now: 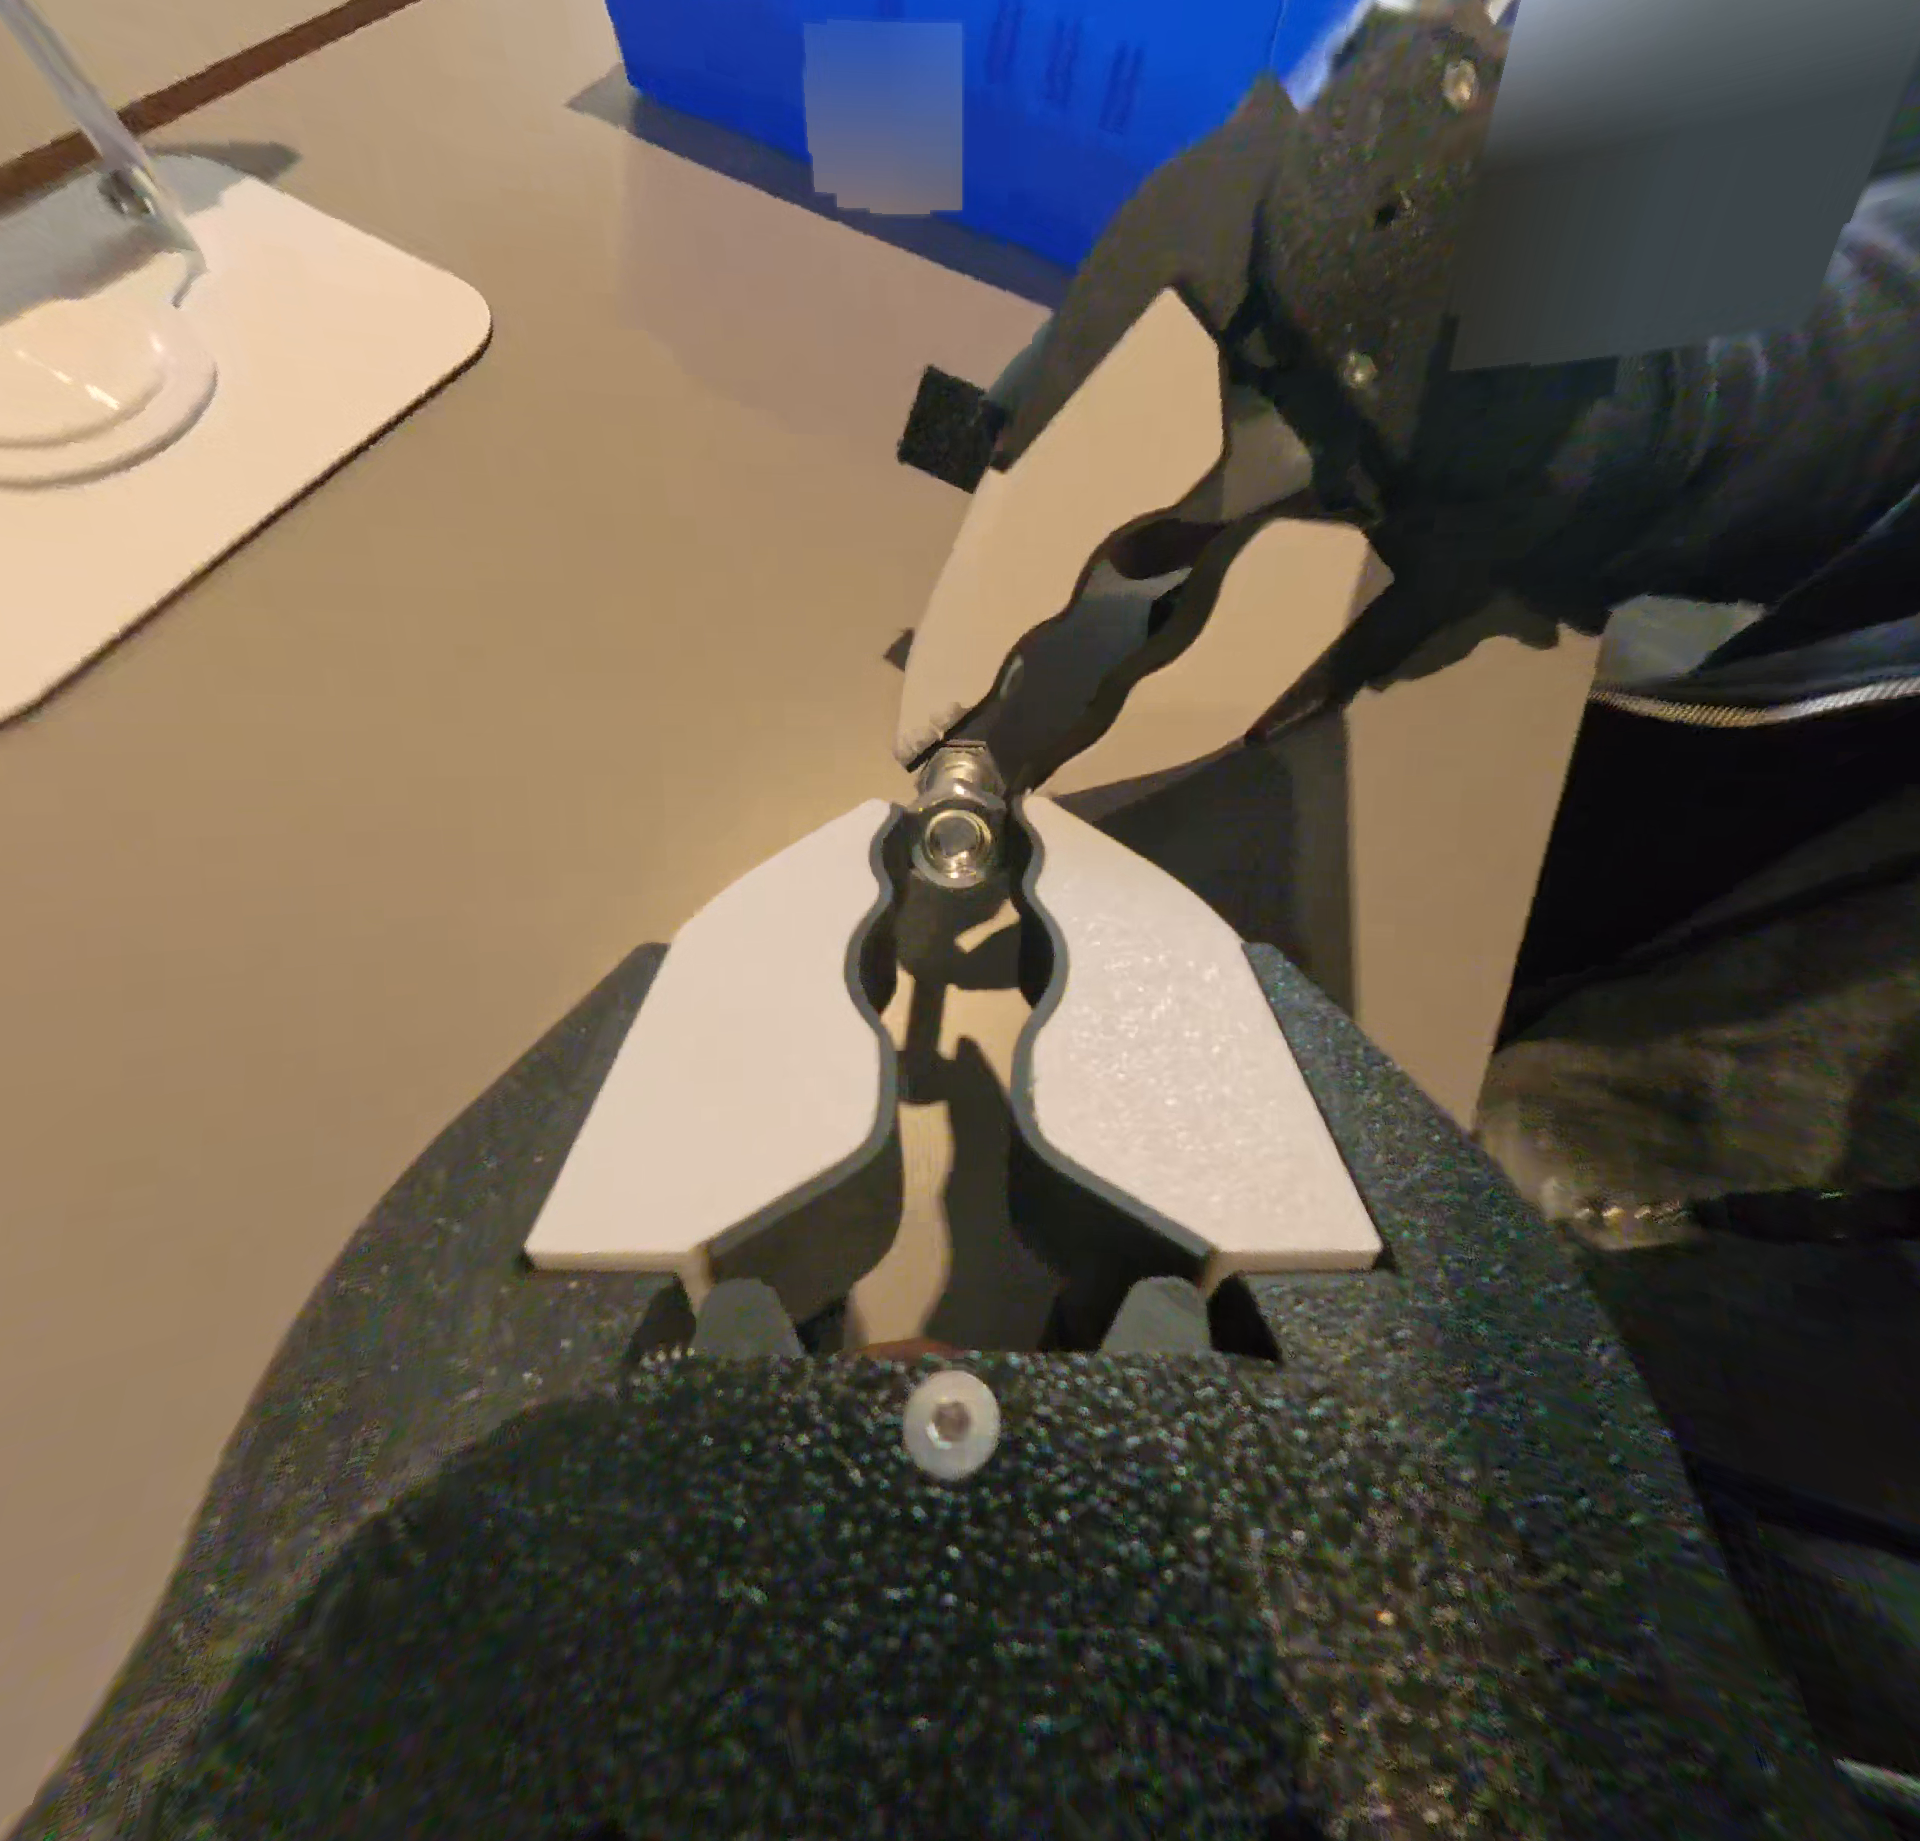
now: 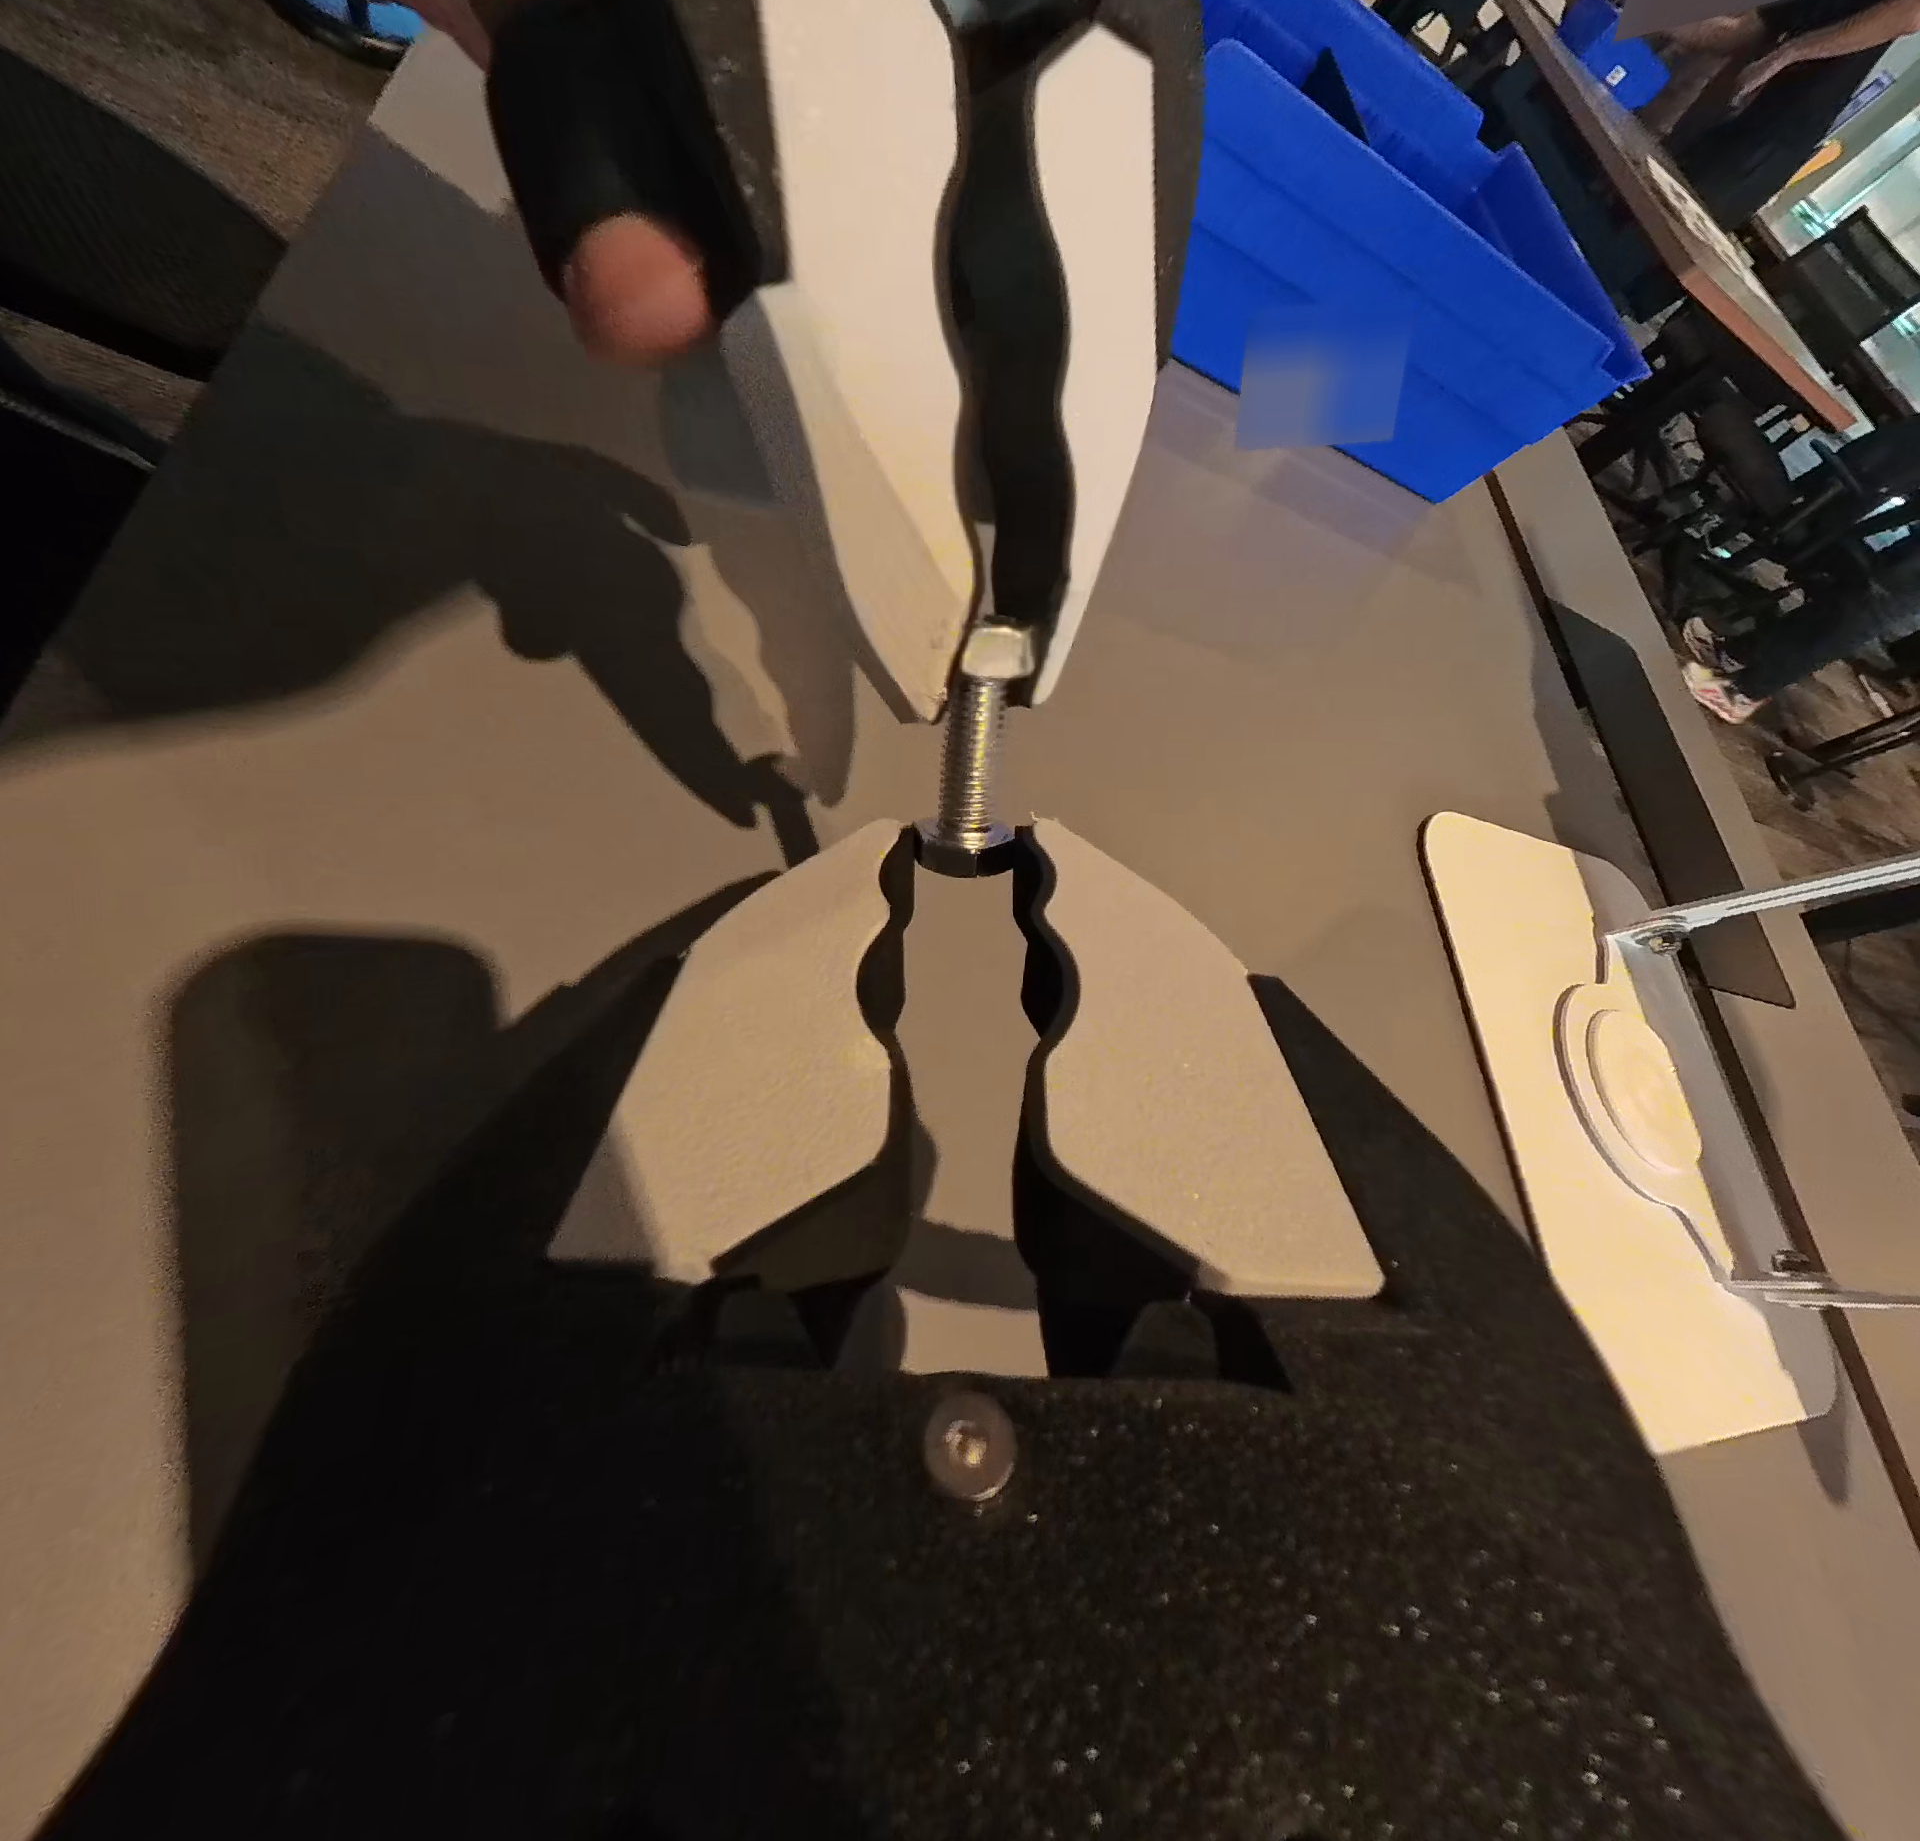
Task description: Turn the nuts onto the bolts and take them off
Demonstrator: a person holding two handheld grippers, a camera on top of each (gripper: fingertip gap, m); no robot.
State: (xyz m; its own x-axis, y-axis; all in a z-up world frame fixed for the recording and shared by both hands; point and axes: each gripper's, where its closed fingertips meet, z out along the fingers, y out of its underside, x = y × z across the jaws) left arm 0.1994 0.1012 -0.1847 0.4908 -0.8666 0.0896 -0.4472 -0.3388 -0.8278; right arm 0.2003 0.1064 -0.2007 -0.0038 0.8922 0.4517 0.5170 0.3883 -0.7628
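Note:
A silver bolt (image 2: 966, 763) is held in the air between my two grippers above a tan table (image 1: 520, 648). My left gripper (image 1: 951, 835) is shut on the bolt's hex head (image 1: 951, 846), seen end-on in the left wrist view. In the right wrist view this gripper (image 2: 995, 669) comes down from the top, gripping the head (image 2: 997, 653). My right gripper (image 2: 966, 846) is shut on a nut (image 2: 961, 848) at the tip of the thread. In the left wrist view it (image 1: 961, 752) reaches in from the upper right onto the nut (image 1: 956, 771).
A blue bin (image 1: 935, 56) (image 2: 1403, 264) stands at the back of the table. A white flat base with a clear stand (image 1: 208, 420) (image 2: 1621, 1116) lies to one side. A gloved hand (image 2: 613, 233) holds the left gripper. Chairs and another table lie beyond the edge.

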